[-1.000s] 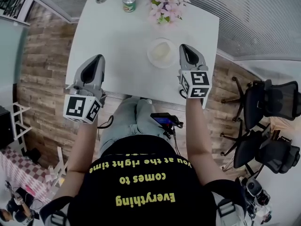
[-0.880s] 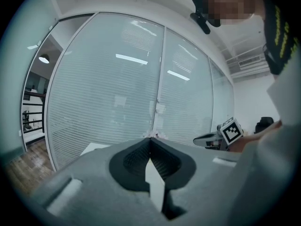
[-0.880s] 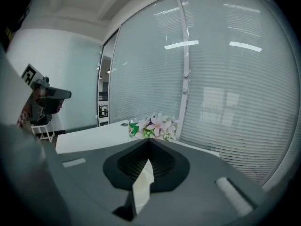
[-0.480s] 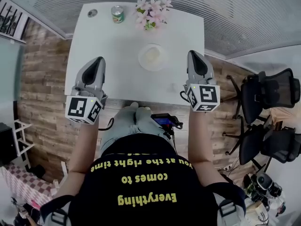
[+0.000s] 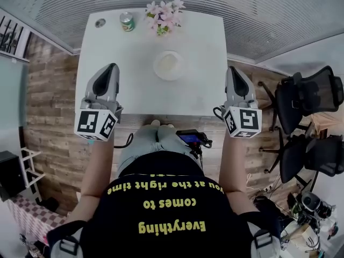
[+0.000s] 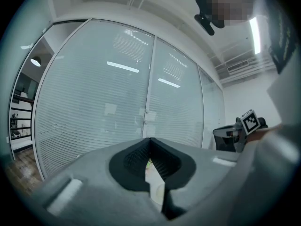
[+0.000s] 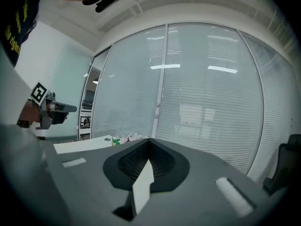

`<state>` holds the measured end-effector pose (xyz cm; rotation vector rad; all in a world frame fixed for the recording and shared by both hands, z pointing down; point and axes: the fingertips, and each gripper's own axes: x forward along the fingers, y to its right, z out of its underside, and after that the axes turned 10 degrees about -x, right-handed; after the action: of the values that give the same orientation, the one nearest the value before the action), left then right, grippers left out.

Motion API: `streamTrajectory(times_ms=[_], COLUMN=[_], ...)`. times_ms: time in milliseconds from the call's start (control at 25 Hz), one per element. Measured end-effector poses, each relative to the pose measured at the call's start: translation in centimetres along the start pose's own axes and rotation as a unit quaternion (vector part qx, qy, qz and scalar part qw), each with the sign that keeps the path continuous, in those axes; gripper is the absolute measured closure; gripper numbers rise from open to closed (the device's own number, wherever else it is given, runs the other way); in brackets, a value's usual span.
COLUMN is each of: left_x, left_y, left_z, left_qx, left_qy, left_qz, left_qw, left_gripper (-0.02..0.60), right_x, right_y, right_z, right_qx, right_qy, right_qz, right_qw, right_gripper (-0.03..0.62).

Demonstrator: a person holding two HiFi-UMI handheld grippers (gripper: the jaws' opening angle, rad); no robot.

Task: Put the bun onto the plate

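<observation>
A white plate [image 5: 159, 71] holding a pale bun [image 5: 169, 64] sits in the middle of the white table [image 5: 199, 47]. My left gripper [image 5: 111, 69] hovers over the table's front left part, shut and empty, well left of the plate. My right gripper [image 5: 235, 70] is off the table's right front corner, also shut with nothing in it. In the left gripper view the jaws [image 6: 150, 142] meet at their tips. The same shows in the right gripper view [image 7: 149, 142], pointing roughly level at the glass wall.
A green can [image 5: 127, 21], pink flowers [image 5: 163, 15] and a small round object [image 5: 100, 22] stand along the table's far edge. Black office chairs [image 5: 306, 101] are at the right. A glass wall with blinds [image 7: 211, 102] lies ahead.
Both grippers have lifted and drawn back from the table. The right one has swung right, from beside the plate to past the table's right edge. The table looks farther off.
</observation>
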<state>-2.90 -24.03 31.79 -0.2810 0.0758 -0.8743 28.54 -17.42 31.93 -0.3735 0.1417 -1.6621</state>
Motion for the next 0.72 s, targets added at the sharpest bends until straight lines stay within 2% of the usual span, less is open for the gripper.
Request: streamTrajectory(times_ms=[720], left_x=[-0.3], left_y=[3.1], left_z=[0.7], left_qx=[0.013], left_qy=[-0.009], left_qz=[0.041], left_qw=[0.999], left_gripper=[0.58], right_x=[-7.5], right_y=[1.1], right_z=[-0.3], right_qx=[0.009], right_qy=[0.006], right_qz=[0.043], right_qw=[0.999], right_gripper=[0.586])
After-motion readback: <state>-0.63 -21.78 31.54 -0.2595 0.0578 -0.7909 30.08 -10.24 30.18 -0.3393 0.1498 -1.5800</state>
